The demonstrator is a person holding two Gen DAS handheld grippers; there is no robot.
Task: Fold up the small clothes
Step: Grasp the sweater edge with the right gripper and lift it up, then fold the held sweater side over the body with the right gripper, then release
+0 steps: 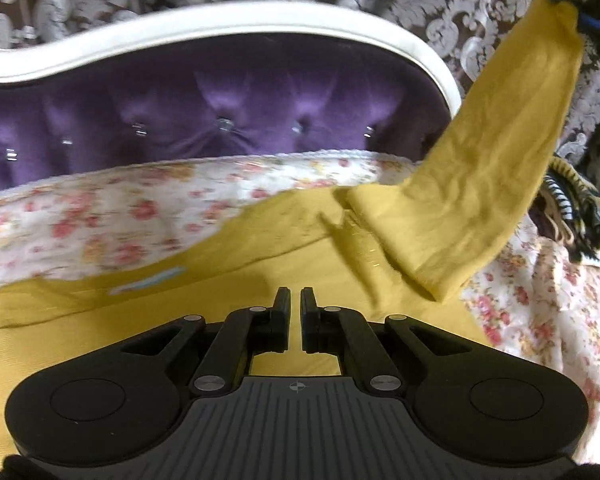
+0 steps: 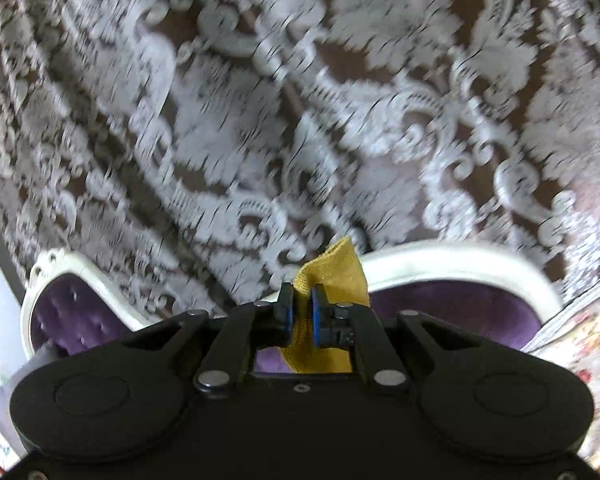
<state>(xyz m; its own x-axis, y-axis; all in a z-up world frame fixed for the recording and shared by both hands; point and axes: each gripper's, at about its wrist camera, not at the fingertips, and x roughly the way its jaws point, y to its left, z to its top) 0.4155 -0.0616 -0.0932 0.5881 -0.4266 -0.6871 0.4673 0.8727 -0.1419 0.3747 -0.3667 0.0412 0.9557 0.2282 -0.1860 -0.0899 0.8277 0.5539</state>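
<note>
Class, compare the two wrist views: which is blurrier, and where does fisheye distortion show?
Right wrist view: heavy motion blur streaks the brown-and-white damask curtain. Left wrist view: sharper, though the floral bedspread smears; fisheye bows the white-framed purple tufted headboard. The mustard-yellow garment stays fairly clear.

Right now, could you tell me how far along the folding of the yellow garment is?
Early stage. Done: the yellow garment lies spread on the floral bedspread. In hand: the right gripper is shut on its sleeve, lifting it up toward the headboard. The left gripper is almost shut, holding nothing, above the body. Left: laying the sleeve across and every fold of the body.
</note>
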